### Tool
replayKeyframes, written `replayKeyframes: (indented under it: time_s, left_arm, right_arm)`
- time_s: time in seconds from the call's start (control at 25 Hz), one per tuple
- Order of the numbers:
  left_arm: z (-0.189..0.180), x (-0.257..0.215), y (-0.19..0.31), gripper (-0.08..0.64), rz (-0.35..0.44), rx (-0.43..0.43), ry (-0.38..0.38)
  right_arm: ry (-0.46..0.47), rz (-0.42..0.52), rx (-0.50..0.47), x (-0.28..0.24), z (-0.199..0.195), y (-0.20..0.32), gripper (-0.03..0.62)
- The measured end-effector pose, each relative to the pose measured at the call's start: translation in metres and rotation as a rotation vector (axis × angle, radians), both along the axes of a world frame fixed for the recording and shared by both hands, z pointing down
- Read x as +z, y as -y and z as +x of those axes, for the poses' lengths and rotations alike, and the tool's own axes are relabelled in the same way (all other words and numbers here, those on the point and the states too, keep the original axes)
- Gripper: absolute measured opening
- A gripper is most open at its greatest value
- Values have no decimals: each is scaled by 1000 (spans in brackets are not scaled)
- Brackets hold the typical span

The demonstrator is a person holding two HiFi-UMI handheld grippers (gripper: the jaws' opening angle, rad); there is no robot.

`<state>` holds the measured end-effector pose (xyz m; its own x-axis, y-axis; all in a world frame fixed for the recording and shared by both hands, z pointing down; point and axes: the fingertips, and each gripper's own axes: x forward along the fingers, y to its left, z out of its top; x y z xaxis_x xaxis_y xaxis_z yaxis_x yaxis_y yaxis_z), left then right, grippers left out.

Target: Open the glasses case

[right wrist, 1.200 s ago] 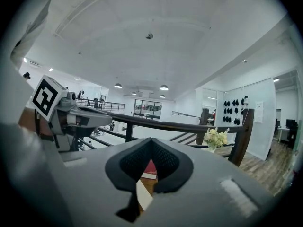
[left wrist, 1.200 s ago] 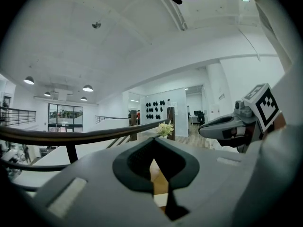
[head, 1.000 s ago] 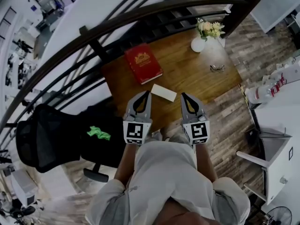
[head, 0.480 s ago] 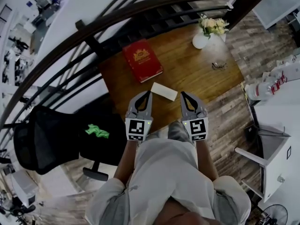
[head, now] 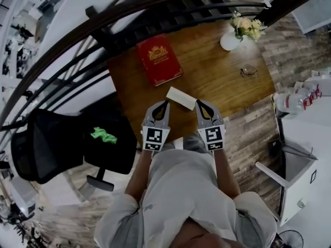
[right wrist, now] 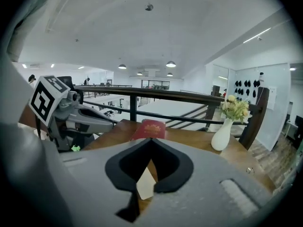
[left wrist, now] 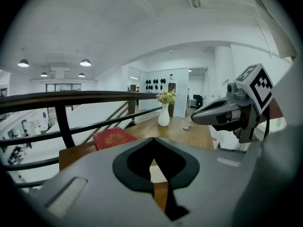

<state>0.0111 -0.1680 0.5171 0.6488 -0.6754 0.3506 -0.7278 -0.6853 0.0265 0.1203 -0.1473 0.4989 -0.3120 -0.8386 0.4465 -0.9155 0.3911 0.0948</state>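
Note:
A closed cream glasses case (head: 180, 97) lies flat near the front edge of the wooden table (head: 217, 81). My left gripper (head: 164, 104) hangs just left of the case and my right gripper (head: 198, 103) just right of it, both with their tips near its front side. Whether either one touches the case I cannot tell. Both are shut with nothing between the jaws. In the left gripper view the case (left wrist: 156, 172) shows through the gap behind my left gripper's (left wrist: 152, 140) meeting tips. The right gripper view shows the case (right wrist: 144, 183) the same way behind my right gripper's (right wrist: 150, 140) tips.
A red book (head: 159, 59) lies at the table's back left. A white vase with flowers (head: 230, 40) stands at the back right, with a pair of glasses (head: 249, 72) near it. A dark railing (head: 103, 22) runs behind the table. A black chair (head: 51, 143) stands at my left.
Both grippers have sunk toward the table and now flank the case's front side more closely. Their jaws stay shut. The case has not moved.

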Motion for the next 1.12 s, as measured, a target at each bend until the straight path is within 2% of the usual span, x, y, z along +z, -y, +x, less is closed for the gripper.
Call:
replayKeyframes:
  time_s: [0.24,0.64,1.12]
  left_arm:
    - [6,47,7,20,-83,-19,53]
    - [8,95,11,20,-168,-35,105]
    - [17,144,11,20,-262,-18,155]
  right_arm:
    - [-25,-97,-59,42,2,4,5]
    - [-110,-199,-131,91,3,11,12]
    - [-188,-248,-220,133,-3,18,29]
